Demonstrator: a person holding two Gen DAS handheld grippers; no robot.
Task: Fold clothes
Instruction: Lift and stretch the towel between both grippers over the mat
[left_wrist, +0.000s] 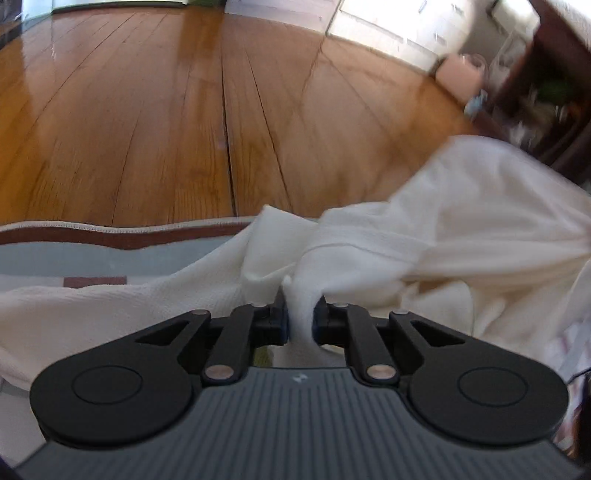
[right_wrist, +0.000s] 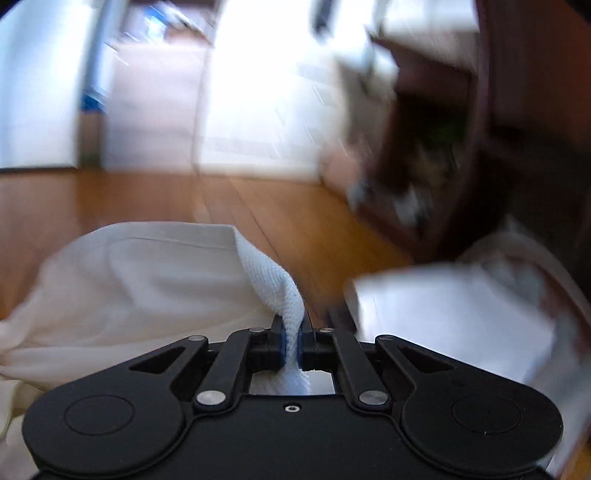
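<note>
The left gripper (left_wrist: 301, 317) is clenched on a bunched fold of the white garment (left_wrist: 461, 221). The jaws stand close together with the cloth squeezed between them. From this grip the fabric spreads forward and to both sides of the tool: one part hangs down on its left over the patterned rug (left_wrist: 74, 251), and a bigger part goes up and to its right, toward the other hand.

The right gripper (right_wrist: 292, 343) is also closed, on a narrow ribbed edge (right_wrist: 275, 284) of the same garment, and the body of the cloth billows to the left of this tool. A pale flat object (right_wrist: 450, 314) lies just to its right, too blurred to name.

I think the main risk is slipping. Each grip holds only a small bunch, and the right view is strongly blurred, which suggests fast motion; a quick pull could drag the edge out of the jaws. The hanging part could also catch on the rug or the wooden floor (left_wrist: 184, 129) and spoil the fold.
</note>
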